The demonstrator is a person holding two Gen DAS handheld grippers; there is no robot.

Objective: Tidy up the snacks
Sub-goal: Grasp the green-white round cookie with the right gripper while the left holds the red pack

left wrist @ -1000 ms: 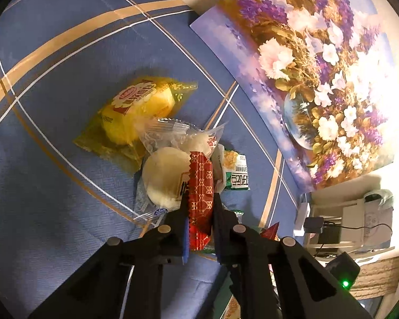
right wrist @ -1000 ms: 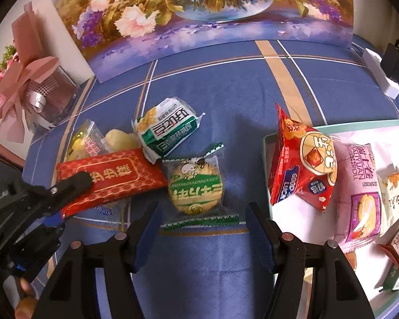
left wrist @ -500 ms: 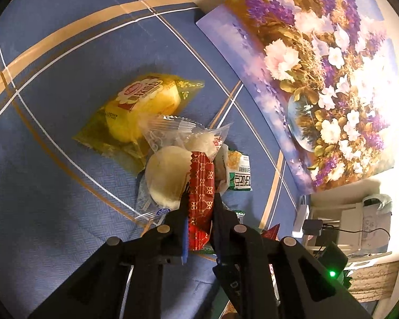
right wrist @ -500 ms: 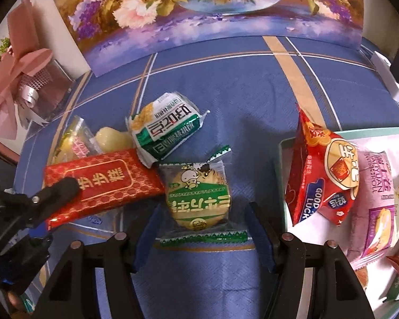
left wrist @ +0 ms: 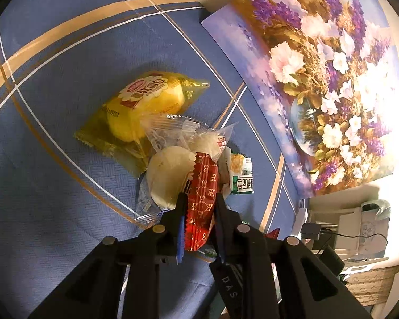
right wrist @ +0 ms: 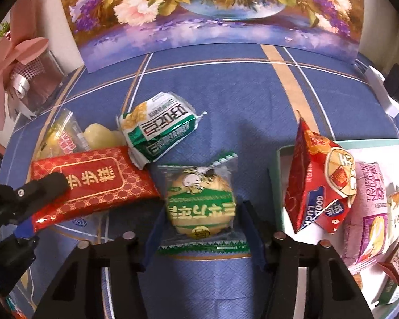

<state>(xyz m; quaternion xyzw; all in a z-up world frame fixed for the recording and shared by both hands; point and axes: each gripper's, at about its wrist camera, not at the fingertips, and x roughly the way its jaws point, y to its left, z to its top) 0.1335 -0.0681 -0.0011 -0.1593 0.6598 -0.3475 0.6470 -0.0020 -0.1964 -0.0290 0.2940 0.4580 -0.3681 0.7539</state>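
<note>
My left tool [left wrist: 199,199] is pinching the long red packet [left wrist: 201,186] edge-on between its fingers; from the right wrist view the same red packet [right wrist: 93,183] shows flat, gold-patterned with a gold-framed label, with the left tool's dark finger [right wrist: 44,187] pressed over its left end. Beyond it in the left view lie a pale round cake in clear wrap [left wrist: 167,172] and a yellow bag [left wrist: 143,109] on the blue cloth of the desk [left wrist: 53,159]; the clear wrap overlaps the yellow bag's near edge. A green and white packet [right wrist: 159,130] sits just behind the red one, its corner overlapping the red packet's right end. My right tool [right wrist: 200,228] is spread wide, with its fingers standing either side of a round biscuit in a clear green-trimmed wrapper [right wrist: 200,204]; I cannot tell whether the pads touch the wrapper. To the right is a white tray [right wrist: 278,186] with a pale green rim, and a red puffed bag [right wrist: 319,180] leans up against its left wall, with a pink packet [right wrist: 364,212] lying beside it inside the tray. A flower painting [right wrist: 212,8] stands along the far edge of the desk.
</note>
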